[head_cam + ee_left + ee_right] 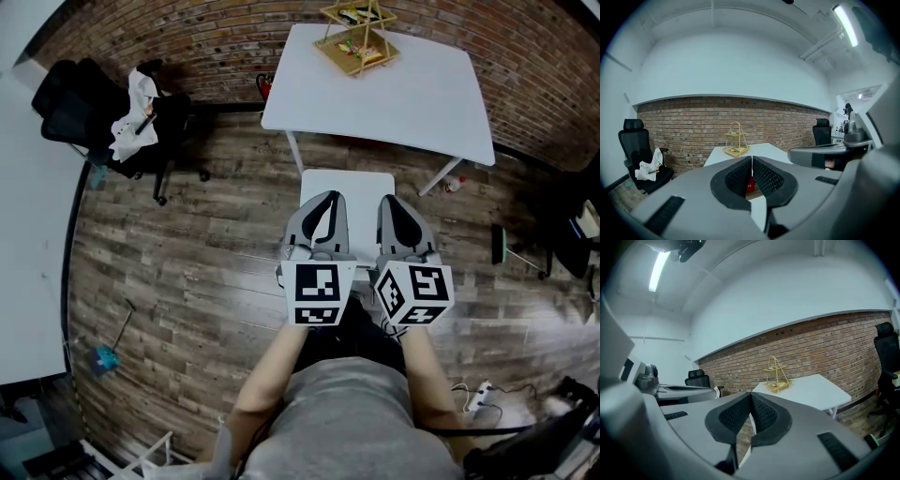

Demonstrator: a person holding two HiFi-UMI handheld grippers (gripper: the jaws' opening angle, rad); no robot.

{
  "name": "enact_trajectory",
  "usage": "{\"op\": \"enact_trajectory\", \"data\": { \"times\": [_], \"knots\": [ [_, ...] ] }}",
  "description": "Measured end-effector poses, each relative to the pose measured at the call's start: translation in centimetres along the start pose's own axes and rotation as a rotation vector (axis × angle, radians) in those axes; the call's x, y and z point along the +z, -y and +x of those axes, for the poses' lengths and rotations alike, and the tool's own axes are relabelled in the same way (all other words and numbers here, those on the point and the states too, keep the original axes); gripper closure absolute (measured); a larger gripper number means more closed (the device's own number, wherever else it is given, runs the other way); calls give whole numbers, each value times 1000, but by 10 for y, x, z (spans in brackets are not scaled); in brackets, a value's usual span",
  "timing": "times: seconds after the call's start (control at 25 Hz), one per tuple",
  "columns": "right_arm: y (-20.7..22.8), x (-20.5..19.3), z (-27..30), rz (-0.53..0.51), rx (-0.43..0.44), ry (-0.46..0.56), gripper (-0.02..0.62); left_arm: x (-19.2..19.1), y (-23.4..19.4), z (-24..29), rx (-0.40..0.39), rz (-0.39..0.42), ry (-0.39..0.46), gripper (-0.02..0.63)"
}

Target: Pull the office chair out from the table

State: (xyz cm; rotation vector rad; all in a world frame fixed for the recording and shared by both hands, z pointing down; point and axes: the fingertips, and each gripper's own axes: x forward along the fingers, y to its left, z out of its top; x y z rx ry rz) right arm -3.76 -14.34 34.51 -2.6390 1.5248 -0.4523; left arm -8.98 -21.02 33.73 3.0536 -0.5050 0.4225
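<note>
Both left tongs [752, 161] and right tongs [750, 397], pressed together empty, hide the white seat's [347, 186] near edge.

A grey short-sleeved T-shirt [347, 422] is worn. The grey plastic left gripper [323, 195] and right gripper [394, 200] are lined with black mesh-textured pads [740, 178] and topped by cubes [319, 292] printed with black-and-white square markers.

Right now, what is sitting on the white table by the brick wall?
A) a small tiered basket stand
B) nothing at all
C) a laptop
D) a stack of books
A: the head view shows a small tiered basket stand at the far end of the white table, and both gripper views show it there too; the rest of the tabletop is bare.
</note>
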Motion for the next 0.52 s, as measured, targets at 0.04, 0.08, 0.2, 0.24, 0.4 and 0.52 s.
{"op": "enact_trajectory", "data": {
  "times": [0.04, 0.08, 0.2, 0.24, 0.4, 0.52],
  "knots": [
    [0, 0, 0, 0, -1, 0, 581, 0, -1, 0, 1, -3, -1, 589],
    [0, 0, 1, 2, -2, 0, 581, 0, -2, 1, 1, -8, -3, 589],
    [0, -2, 2, 12, 2, -8, 581, -2, -5, 1, 2, -15, -7, 589],
    [0, -3, 2, 16, 3, -12, 581, -2, -5, 1, 2, -14, -7, 589],
    [3, -6, 1, 16, -6, -18, 581, -4, -4, 2, 3, -3, -14, 589],
    [5, -6, 2, 7, -11, -14, 581, -5, -4, 4, 4, 5, -16, 589]
  ]
}}
